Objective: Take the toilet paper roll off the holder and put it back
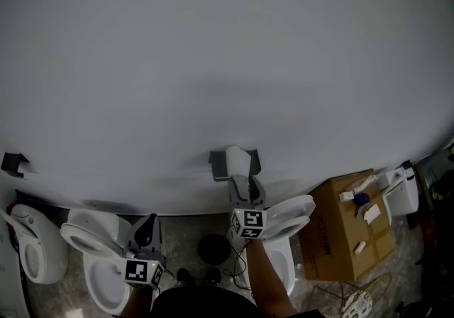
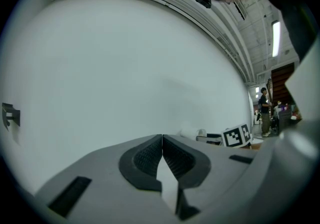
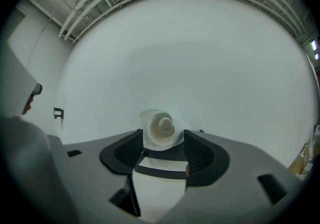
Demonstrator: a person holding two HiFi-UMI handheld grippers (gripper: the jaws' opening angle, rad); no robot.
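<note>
A white toilet paper roll sits at the grey wall holder on the white wall. My right gripper points level at it, and its jaws stand on either side of the roll. In the right gripper view the roll fills the gap between the dark pads, which touch its two sides; my right gripper is shut on it. My left gripper hangs low at the left, away from the holder. In the left gripper view its jaws meet with nothing between them.
Below the wall stand a toilet at the left and another under my right arm. A cardboard box with small items on it lies at the right. A black bracket hangs on the wall far left. A person stands far off.
</note>
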